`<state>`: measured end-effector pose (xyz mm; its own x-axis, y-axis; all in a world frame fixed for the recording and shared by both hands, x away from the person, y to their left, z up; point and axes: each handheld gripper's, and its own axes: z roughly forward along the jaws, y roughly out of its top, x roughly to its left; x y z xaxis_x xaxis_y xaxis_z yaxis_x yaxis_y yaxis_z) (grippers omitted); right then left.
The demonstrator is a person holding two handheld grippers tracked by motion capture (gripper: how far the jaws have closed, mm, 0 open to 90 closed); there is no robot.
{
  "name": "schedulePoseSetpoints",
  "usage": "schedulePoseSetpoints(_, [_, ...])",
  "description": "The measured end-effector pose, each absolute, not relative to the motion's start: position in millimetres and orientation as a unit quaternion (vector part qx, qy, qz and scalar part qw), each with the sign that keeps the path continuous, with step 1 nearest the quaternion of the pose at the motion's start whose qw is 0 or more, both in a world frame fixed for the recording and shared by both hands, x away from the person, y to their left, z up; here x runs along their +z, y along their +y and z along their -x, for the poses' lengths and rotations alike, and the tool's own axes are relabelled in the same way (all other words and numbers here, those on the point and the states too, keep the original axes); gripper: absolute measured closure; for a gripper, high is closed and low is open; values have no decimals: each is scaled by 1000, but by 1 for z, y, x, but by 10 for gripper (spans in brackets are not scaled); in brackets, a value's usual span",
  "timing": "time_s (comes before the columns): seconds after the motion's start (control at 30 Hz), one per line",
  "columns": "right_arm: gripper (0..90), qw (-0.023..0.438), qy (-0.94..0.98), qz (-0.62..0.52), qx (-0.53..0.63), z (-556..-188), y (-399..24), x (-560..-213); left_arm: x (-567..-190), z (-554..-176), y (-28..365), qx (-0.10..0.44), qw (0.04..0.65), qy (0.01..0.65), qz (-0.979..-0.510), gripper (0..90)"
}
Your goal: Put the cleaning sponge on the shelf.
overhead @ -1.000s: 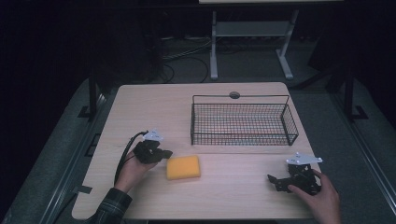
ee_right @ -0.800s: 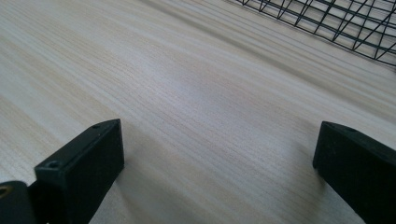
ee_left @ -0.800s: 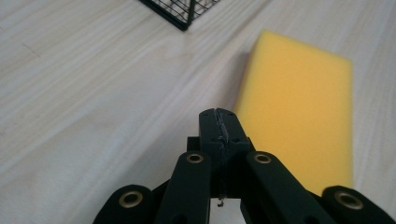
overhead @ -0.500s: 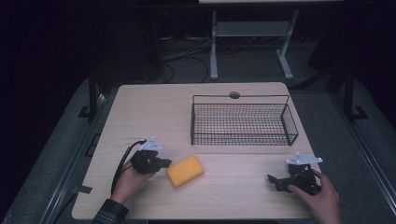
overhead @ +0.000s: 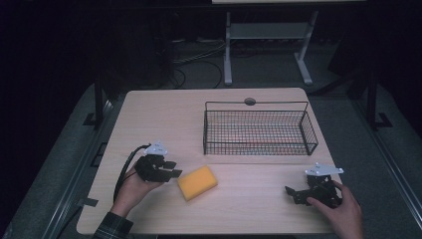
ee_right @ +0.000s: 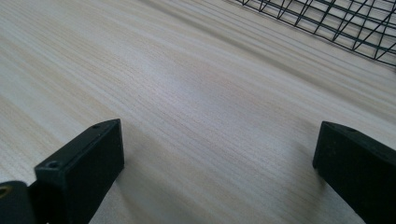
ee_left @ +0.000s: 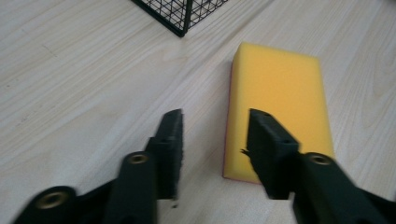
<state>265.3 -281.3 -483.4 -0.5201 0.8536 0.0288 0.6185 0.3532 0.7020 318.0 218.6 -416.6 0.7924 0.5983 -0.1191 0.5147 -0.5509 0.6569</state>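
Note:
A yellow sponge (overhead: pixel 197 182) lies flat on the wooden table (overhead: pixel 164 114), turned at a slant. In the left gripper view the sponge (ee_left: pixel 280 88) has a thin red underside. My left gripper (overhead: pixel 171 169) sits just left of it, open; in its own view the gripper (ee_left: pixel 215 135) has bare table between its jaws, and one jaw overlaps the sponge's near edge. My right gripper (overhead: pixel 294 192) rests near the front right of the table, held by a hand, and its jaws (ee_right: pixel 219 144) stand wide open over bare wood.
A black wire basket (overhead: pixel 259 130) stands at the back right of the table; its corner (ee_left: pixel 182 14) shows in the left gripper view and its mesh (ee_right: pixel 336 23) in the right. A cable (overhead: pixel 127 164) trails from the left gripper.
My left gripper has slid toward the table's front edge, beside the sponge. The sponge has turned to a slant. The right gripper has stayed put.

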Motion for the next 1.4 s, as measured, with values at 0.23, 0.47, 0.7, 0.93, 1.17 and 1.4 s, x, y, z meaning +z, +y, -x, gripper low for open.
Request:
schedulePoseSetpoints(0.23, [13, 174, 804, -458, 337, -265, -281, -483, -414, -316, 207, 52, 340, 304, -888, 237])
schedulePoseSetpoints(0.47, [13, 174, 804, -458, 337, -265, -281, -483, -412, -312, 189, 56, 319, 289, -901, 145])
schedulePoseSetpoints(0.7, [13, 174, 804, -458, 337, -265, -281, -483, -410, -309, 170, 53, 305, 264, -914, 129])
schedulePoseSetpoints(0.93, [13, 174, 804, -458, 337, -265, -281, -483, -415, -310, 153, 51, 281, 255, -924, 129])
schedulePoseSetpoints(1.17, [13, 174, 804, -458, 337, -265, -281, -483, -422, -312, 140, 46, 250, 247, -935, 131])
schedulePoseSetpoints(1.4, [13, 174, 804, -458, 337, -265, -281, -483, -430, -314, 130, 43, 236, 243, -940, 132])
